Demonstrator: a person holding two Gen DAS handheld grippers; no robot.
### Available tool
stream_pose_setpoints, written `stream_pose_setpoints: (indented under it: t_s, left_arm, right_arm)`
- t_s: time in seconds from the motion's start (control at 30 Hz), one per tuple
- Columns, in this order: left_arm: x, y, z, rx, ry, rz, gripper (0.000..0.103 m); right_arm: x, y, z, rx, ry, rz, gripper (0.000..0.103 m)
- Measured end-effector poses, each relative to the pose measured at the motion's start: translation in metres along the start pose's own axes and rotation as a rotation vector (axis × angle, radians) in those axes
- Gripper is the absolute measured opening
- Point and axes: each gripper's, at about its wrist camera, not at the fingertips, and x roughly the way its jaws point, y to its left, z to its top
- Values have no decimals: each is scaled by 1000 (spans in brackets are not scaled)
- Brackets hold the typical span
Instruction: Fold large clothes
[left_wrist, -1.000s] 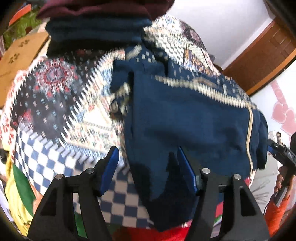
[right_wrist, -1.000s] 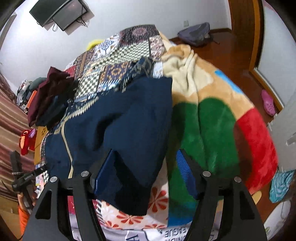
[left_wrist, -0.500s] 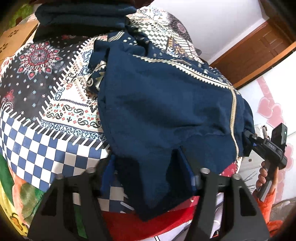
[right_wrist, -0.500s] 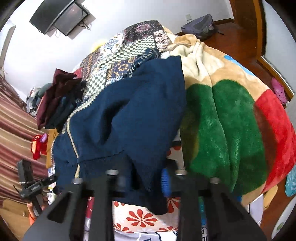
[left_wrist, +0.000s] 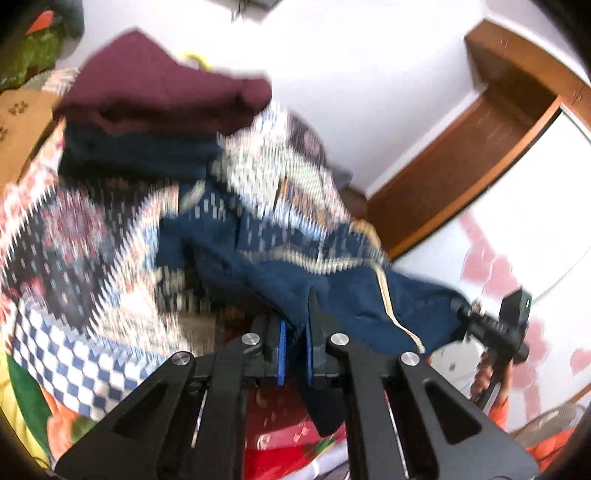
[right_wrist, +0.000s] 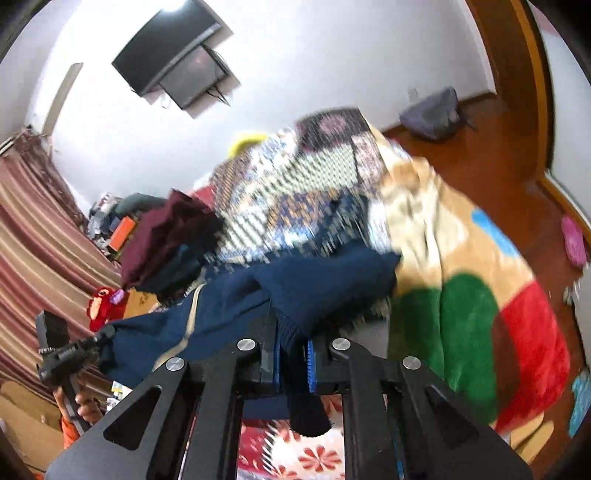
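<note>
A navy blue garment (left_wrist: 291, 280) with a cream zip trim lies across the patterned bed cover, its near hem lifted off the bed. My left gripper (left_wrist: 294, 349) is shut on one corner of that hem, and a tail of cloth hangs below the blue pads. In the right wrist view the same navy garment (right_wrist: 325, 284) stretches to the left, and my right gripper (right_wrist: 291, 360) is shut on the other hem corner. Each gripper shows in the other's view: the right gripper (left_wrist: 491, 328) in a hand at right, the left gripper (right_wrist: 70, 354) at lower left. Both views are motion-blurred.
A folded maroon and dark blue pile (left_wrist: 155, 99) sits at the far side of the patchwork cover (left_wrist: 70, 236). A plush blanket (right_wrist: 472, 310) in green, red and beige covers the bed's right half. A wall television (right_wrist: 173, 62), wooden floor (right_wrist: 491, 147) and striped curtain (right_wrist: 40, 243) surround the bed.
Both grippers closed on the garment's near hem, the right one first. Both then rose, lifting the hem off the bed, and the views tilted up toward the walls.
</note>
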Motion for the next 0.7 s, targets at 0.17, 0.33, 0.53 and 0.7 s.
stream_pose_setpoints:
  t_s: [0.17,0.33,0.53,0.7]
  left_arm:
    - [-17,-11,46,18,-131,-3,7]
    - [4,-12,80,52,-162,78,7]
    - [76,26,114,-14,-92,158,7]
    - [134,52,115,4,28,264,11]
  right_arm:
    - [7,18,36,-78,-59,26,9]
    - [40,17,67,-91,-62,14,9]
    - [97,-21,88,-19,26,-18,9]
    - [121,-53,80,54,75,-115,11]
